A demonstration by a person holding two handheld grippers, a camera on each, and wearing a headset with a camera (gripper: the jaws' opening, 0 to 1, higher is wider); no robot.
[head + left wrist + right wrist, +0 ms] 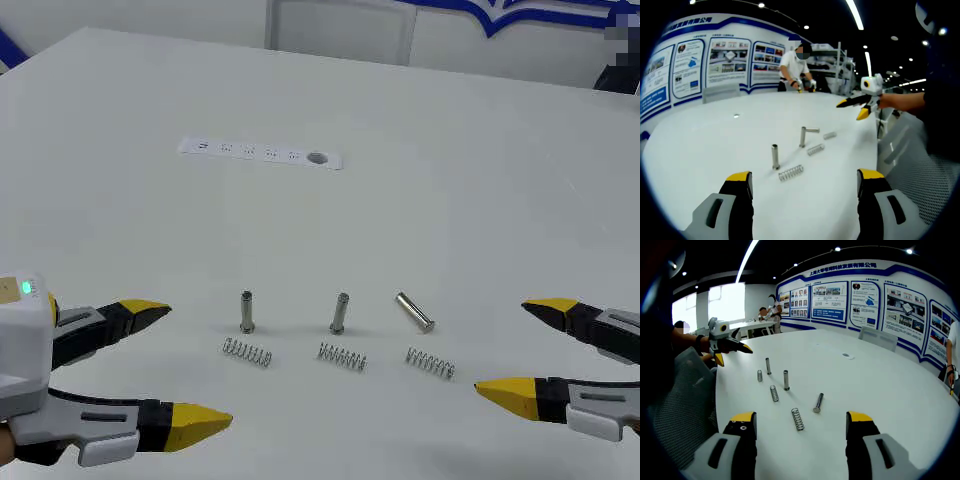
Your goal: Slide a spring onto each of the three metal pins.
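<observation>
work is sitting at its opening step: no spring is riding on a pin yet. three pins are waiting in a row on the white surface, toward the person's edge. the left pin and the middle pin are standing upright, while the right pin is lying tipped over on its side. just in front of each, a coil is lying flat and apart from it: the left spring, the middle spring and the right spring. a white power strip is lying well beyond them.

the left hand-held gripper is hovering off the left end of the row, its jaws spread wide and carrying nothing. the right hand-held gripper is hovering off the right end, likewise gaping wide and empty. neither is touching any part.

judging from this, the next move is calling for one hand-held gripper to be pinching a spring lightly across its coils, without crushing it, then lifting it and lining its bore up over an upright pin's tip. the other one is probably being needed to steady that pin, and the fallen right pin is likely needing standing up or holding first.
</observation>
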